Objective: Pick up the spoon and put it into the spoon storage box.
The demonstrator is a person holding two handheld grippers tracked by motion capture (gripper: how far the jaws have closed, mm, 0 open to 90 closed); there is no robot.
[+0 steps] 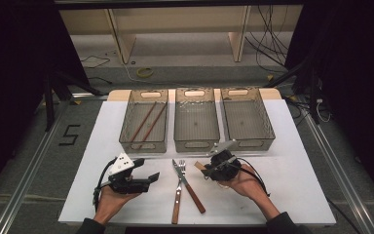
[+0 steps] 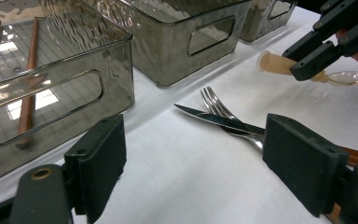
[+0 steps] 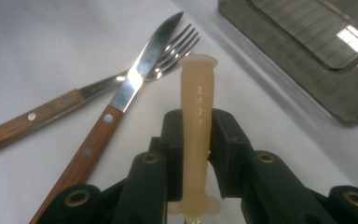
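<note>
While the left gripper [image 2: 193, 172] gapes empty, the right gripper [image 3: 199, 135] clamps the spoon [image 3: 197, 112] handle between its jaws.

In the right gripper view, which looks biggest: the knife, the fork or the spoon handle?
1. Knife, the longest stretch in the right gripper view.
2 and 3. Fork and spoon handle look about alike. The handle sits clamped in the right gripper jaws, nearest the camera, so it looks bigger than it is.
</note>
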